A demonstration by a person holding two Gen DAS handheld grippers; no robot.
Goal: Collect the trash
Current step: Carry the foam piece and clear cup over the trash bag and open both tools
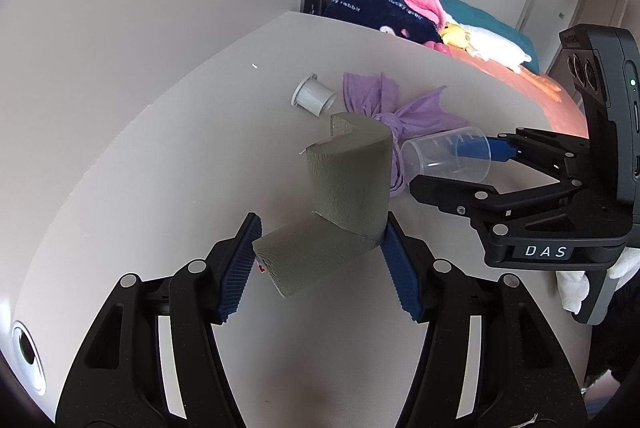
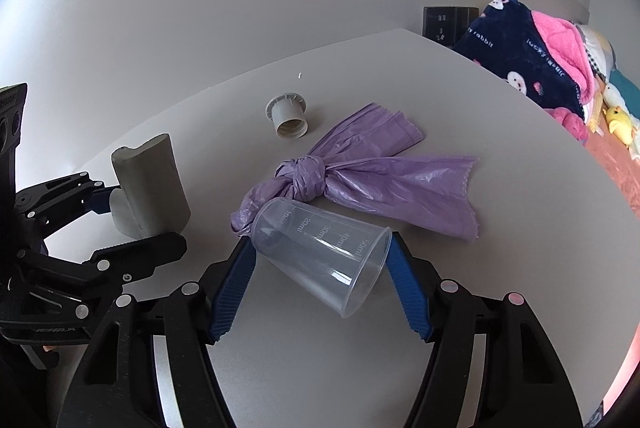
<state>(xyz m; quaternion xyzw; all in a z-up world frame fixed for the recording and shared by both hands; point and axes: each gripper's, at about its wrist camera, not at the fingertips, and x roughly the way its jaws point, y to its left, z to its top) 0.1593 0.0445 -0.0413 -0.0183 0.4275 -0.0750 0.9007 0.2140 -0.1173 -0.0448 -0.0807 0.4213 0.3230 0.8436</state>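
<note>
My left gripper is shut on a grey L-shaped foam corner piece, which it holds above the white table; one foam leg stands up between the blue pads. The right wrist view shows that left gripper and the foam piece at the left. My right gripper is shut on a clear plastic measuring cup, tilted, with its base at the left pad and its rim at the right pad. A knotted purple plastic bag lies just beyond the cup. A grey plastic cap lies farther back.
The table meets a plain wall at the back and left. Past its right edge lies a bed with a navy and pink blanket and plush toys. A wall socket is behind the far corner. A cable hole sits near the table's left edge.
</note>
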